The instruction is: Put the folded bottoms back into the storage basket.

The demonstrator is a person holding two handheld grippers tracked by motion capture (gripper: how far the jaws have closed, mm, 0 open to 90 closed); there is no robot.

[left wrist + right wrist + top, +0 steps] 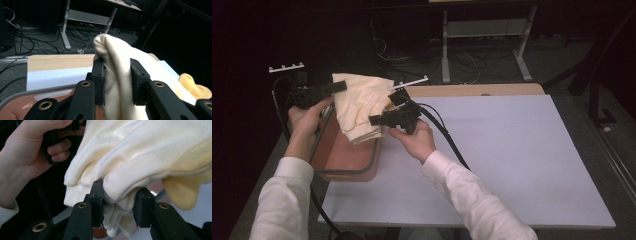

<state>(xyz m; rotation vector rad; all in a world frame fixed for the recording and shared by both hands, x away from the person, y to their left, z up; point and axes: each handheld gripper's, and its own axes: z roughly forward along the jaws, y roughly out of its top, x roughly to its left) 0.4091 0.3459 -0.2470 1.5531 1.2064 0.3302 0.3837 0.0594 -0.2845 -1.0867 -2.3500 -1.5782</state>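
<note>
cream garment [359,105] hangs clamped in both the left claw [343,86] and right claw [374,120], seemingly above the reddish bin [344,160].

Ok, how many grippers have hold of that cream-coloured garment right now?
2. The left gripper pinches the cream garment at its upper left edge, above the reddish bin. The right gripper clamps a lower fold on the garment's right side. No other gripper is visible.
</note>
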